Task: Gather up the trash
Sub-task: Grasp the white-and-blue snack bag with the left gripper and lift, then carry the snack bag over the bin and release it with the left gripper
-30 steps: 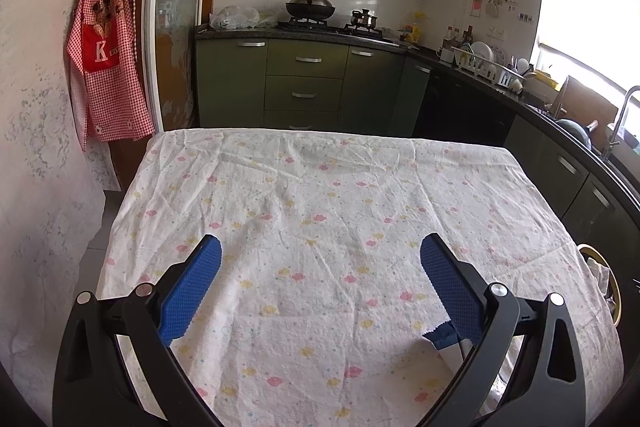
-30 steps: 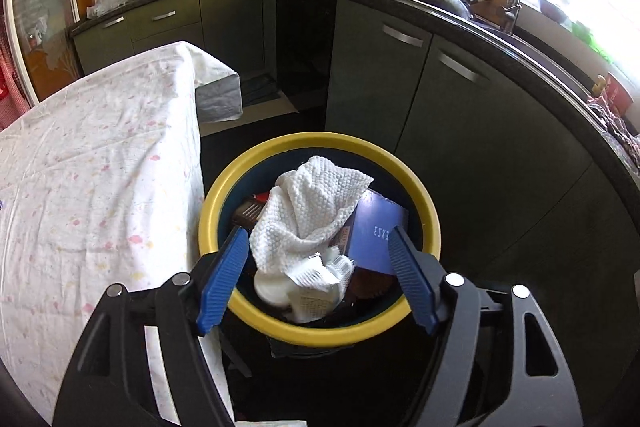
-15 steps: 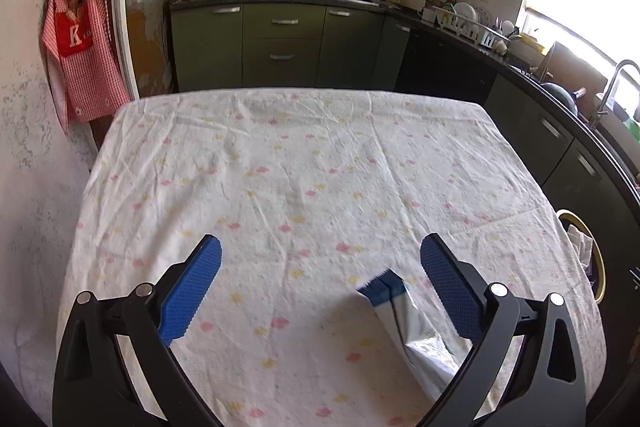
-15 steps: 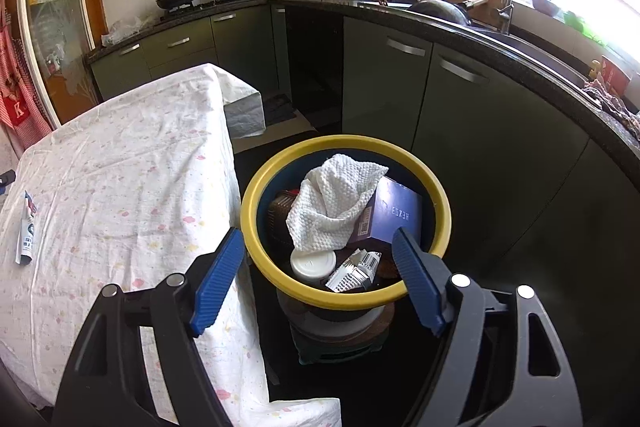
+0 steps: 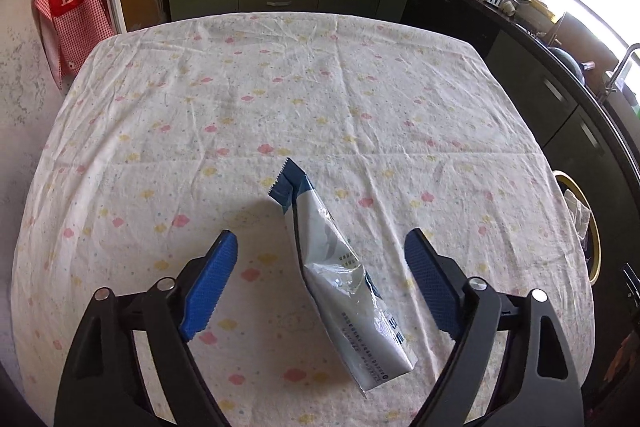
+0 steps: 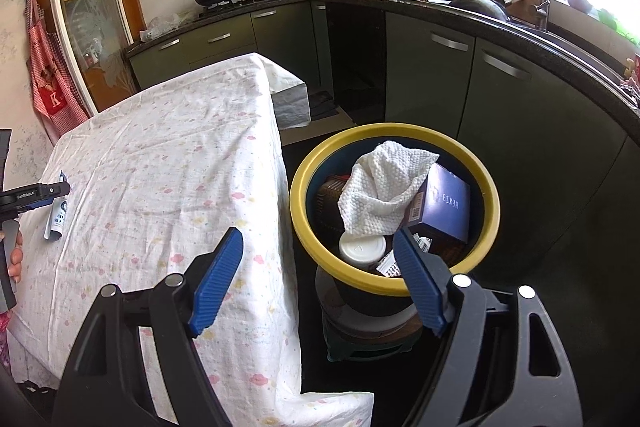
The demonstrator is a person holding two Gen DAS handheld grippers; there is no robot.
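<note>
Lying on the floral white tablecloth (image 5: 360, 99), near edge — one crinkled blue-and-silver foil wrapper (image 5: 340, 267), between the spread fingers of the left gripper (image 5: 320, 287). Likely light, limp, slippery; pinching mid-body advisable. Hovering unclenched, empty — right gripper (image 6: 318, 275), beside one yellow-rimmed trash bin (image 6: 490, 187), far right.

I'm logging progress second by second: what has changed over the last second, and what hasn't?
The left gripper has pulled back, so the blue-and-white wrapper, earlier only a corner by its right finger, now lies whole between its open jaws, untouched. The right gripper has drawn back from over the yellow-rimmed bin, empty. Unchanged: both grippers open, the wrapper flat on the tablecloth, the white cloth in the bin.
</note>
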